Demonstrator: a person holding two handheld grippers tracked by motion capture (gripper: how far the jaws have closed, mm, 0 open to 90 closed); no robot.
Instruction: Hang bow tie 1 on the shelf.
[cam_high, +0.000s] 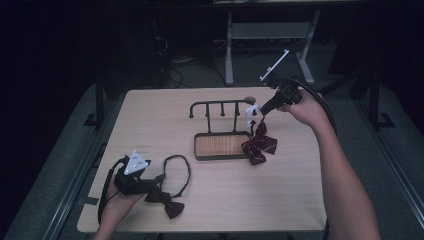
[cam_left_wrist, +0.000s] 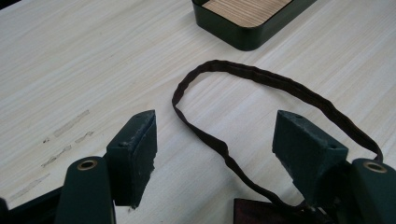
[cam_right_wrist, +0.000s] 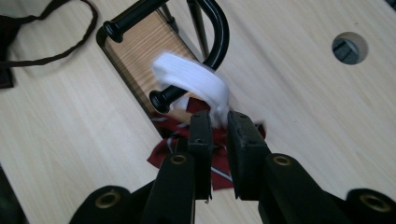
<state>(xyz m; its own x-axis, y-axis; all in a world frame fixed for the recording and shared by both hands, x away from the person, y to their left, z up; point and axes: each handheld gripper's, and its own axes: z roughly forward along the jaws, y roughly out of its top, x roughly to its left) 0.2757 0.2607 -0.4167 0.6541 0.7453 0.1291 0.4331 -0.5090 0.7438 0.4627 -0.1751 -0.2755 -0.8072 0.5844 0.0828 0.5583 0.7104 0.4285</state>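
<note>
Right gripper view: right gripper jaws pinch the white strap of the striped red bow tie, looped over a rack hook. Left gripper jaws spread over the dark bow tie strap on the table. No legible writing.

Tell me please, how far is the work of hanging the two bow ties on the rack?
Nothing looks finished. In hand: the right gripper is shut on the white strap of the red bow tie, looping it over the rack end hook. Left: the dark bow tie lies on the table; the open left gripper straddles its strap.
</note>
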